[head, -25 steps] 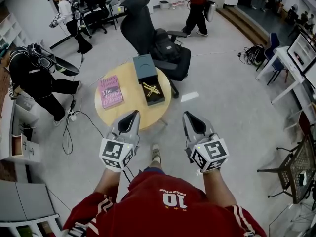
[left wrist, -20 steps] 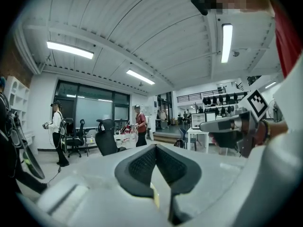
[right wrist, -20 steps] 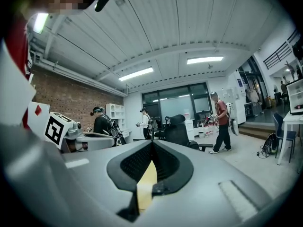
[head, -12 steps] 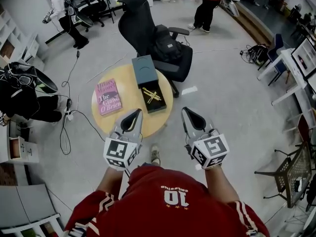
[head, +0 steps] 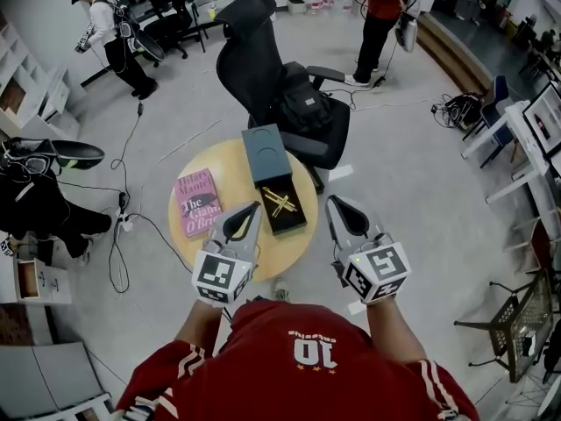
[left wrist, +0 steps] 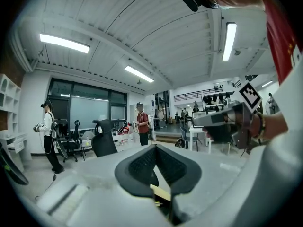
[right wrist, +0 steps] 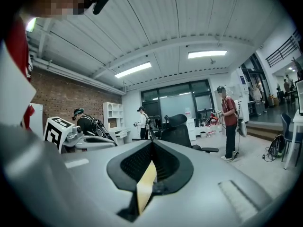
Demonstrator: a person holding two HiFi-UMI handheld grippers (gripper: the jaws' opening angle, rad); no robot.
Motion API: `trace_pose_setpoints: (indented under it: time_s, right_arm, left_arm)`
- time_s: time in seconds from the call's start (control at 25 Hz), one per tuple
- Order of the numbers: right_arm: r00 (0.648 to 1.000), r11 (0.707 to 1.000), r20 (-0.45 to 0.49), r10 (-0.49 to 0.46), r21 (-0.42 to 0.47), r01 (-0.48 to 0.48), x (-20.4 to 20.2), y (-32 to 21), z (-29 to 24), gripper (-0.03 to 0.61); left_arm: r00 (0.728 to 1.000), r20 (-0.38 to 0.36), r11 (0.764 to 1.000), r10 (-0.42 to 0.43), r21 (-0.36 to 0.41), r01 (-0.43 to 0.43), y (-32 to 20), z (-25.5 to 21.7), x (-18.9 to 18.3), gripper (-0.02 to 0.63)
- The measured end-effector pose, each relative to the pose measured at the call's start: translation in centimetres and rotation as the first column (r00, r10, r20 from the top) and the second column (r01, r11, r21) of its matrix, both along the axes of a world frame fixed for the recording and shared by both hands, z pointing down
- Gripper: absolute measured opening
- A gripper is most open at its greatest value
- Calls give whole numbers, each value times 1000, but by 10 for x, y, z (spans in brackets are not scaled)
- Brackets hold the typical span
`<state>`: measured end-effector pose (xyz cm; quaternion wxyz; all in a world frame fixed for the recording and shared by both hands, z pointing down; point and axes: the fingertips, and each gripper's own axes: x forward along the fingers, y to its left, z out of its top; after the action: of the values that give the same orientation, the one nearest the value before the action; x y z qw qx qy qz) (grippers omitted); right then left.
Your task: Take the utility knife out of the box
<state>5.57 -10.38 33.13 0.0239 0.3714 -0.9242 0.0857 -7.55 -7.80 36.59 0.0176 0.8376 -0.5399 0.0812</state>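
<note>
Knife [head: 280, 204], yellow, in open black box [head: 294, 223] on round wooden counter [head: 232, 169]; left gripper [head: 253, 208] and right gripper [head: 337, 203] fingers together, empty; grey floor [head: 394, 165].

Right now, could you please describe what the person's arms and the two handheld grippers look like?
The left tongs and right tongs are grey tapered shells with black textured linings. Behind each sits a white cube with black square markers. The sleeves are red with white stripes.

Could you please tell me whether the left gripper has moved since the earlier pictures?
Yes. The left gripper has advanced further over the round table, toward the open box.
</note>
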Motion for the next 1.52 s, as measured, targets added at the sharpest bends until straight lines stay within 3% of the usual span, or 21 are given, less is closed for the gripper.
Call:
trace_pose_setpoints:
  time_s: [0.32, 0.6, 1.08, 1.32, 1.52]
  right_arm:
    - [1000, 1000, -28, 0, 22, 1, -34, -33, -1, 0]
    - [999, 999, -42, -32, 12, 32, -50, -41, 7, 0]
    - [987, 988, -28, -156, 14, 157, -65, -63, 7, 0]
    - [986, 986, -14, -164, 11, 164, -53, -72, 5, 0]
    - [987, 987, -14, -161, -9, 161, -46, -75, 15, 0]
  left_arm:
    - [1000, 11, 1000, -1, -20, 1, -38, 11, -34, 2]
    - [1000, -23, 999, -11, -50, 10, -46, 30, -48, 3]
    - [998, -29, 997, -53, -57, 51, -56, 39, -44, 6]
    - [1000, -2, 999, -30, -38, 30, -63, 33, -32, 91]
    - [1000, 15, 1000, -2, -15, 2, -68, 33, -23, 116]
